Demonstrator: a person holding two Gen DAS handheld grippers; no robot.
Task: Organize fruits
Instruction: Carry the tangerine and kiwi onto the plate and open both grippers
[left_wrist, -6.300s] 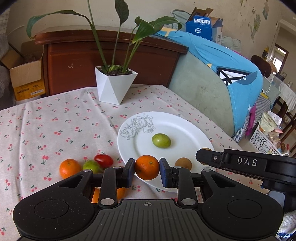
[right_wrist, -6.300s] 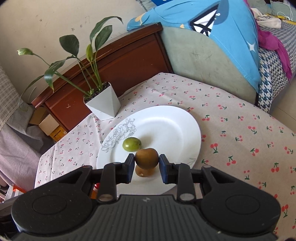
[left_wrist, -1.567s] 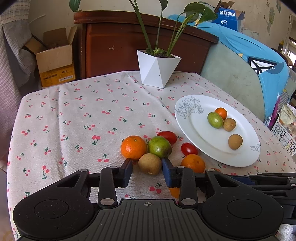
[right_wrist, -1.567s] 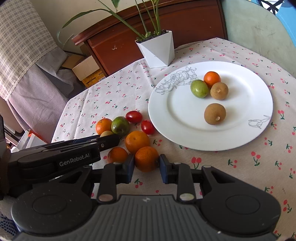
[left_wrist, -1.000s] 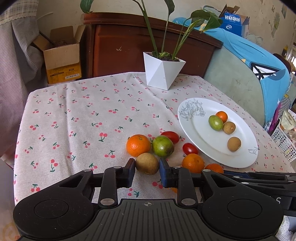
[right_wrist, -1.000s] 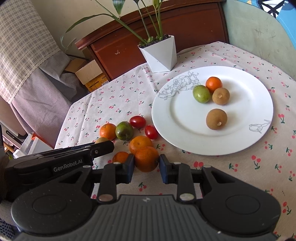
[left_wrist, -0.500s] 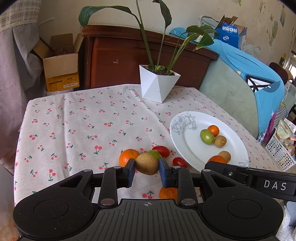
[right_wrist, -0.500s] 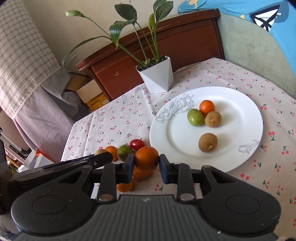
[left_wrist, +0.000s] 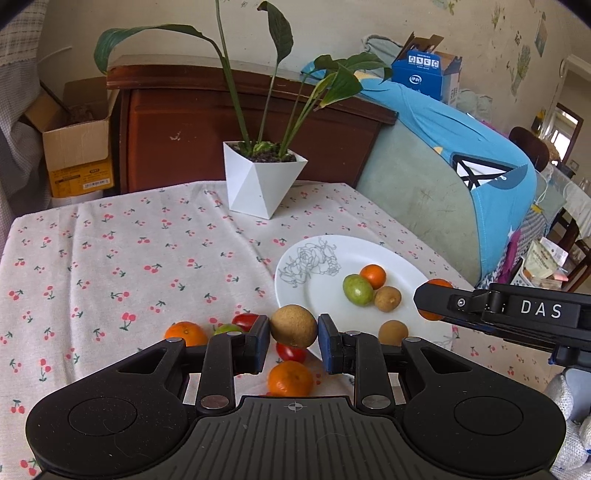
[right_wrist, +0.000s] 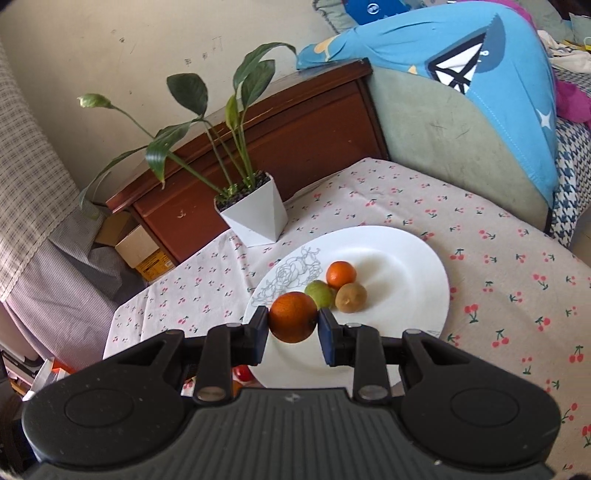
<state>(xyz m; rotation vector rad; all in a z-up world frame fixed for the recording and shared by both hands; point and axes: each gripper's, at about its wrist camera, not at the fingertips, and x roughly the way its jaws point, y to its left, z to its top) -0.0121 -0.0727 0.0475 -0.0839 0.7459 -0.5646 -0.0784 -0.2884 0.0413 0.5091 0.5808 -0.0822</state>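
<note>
My left claw (left_wrist: 293, 341) is clamped on a kiwi (left_wrist: 293, 325) and my right claw (right_wrist: 293, 334) on an orange (right_wrist: 293, 322), both lifted above the tabletop (left_wrist: 110, 258) so I can set them on the plate (right_wrist: 413, 291).

matte black left gripper (left_wrist: 293, 341), ribbed base, silver screws, blue-edged pads — right gripper (right_wrist: 293, 332) lettered "das"

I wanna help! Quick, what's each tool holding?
Left tool: closed on a brown kiwi.
Right tool: closed on an orange.
</note>
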